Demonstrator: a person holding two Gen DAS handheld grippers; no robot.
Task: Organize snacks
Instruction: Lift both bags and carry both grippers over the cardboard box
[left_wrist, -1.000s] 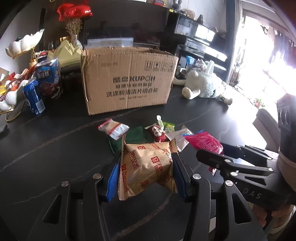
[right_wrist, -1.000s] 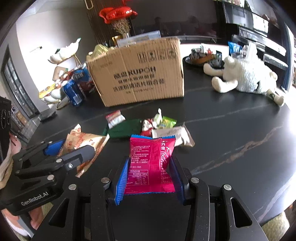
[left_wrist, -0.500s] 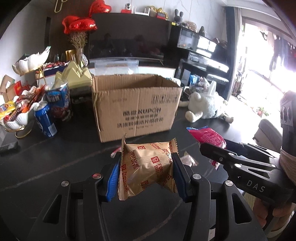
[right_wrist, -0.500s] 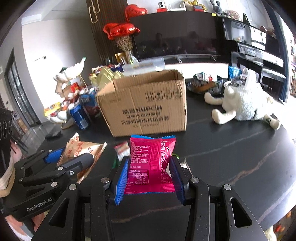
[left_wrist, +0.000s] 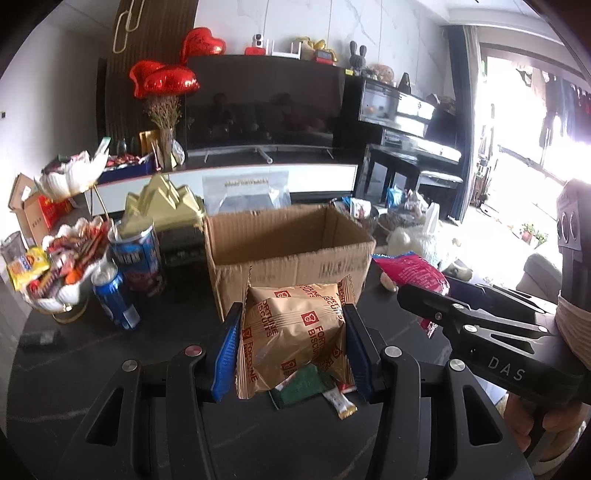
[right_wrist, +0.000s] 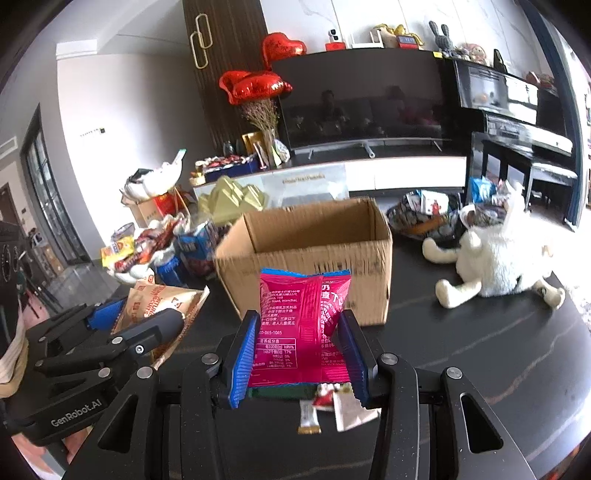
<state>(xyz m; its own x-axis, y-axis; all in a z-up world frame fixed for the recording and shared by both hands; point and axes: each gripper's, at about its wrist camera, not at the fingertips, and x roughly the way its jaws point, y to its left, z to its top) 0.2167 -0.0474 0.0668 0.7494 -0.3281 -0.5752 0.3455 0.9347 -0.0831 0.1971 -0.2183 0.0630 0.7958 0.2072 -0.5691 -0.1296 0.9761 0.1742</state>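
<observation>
The left gripper is clamped on a tan foil biscuit packet printed with red squares and "Fortune Biscuits"; the blue ribbed pads press into both side edges and the puffed packet stands upright between them, clear of the table. The right gripper grips a magenta foil snack packet with a blue top seam and white print in the same way, its blue pads squeezing the sides. In the left wrist view the right gripper shows at the right with the magenta packet ahead of it; in the right wrist view the left gripper shows at the lower left with the tan packet.

Below and behind each held packet, a small heap of loose snack packets lies on the black marbled tabletop, among them a dark green pouch and a thin bar wrapper. Just beyond the held packets stands an open brown corrugated cardboard box, flaps up, its inside dim. Left of the box are a blue drink can and a blue cylindrical tin, then white shell-shaped dishes heaped with sweets. Right of the box a white plush toy sprawls on the table
</observation>
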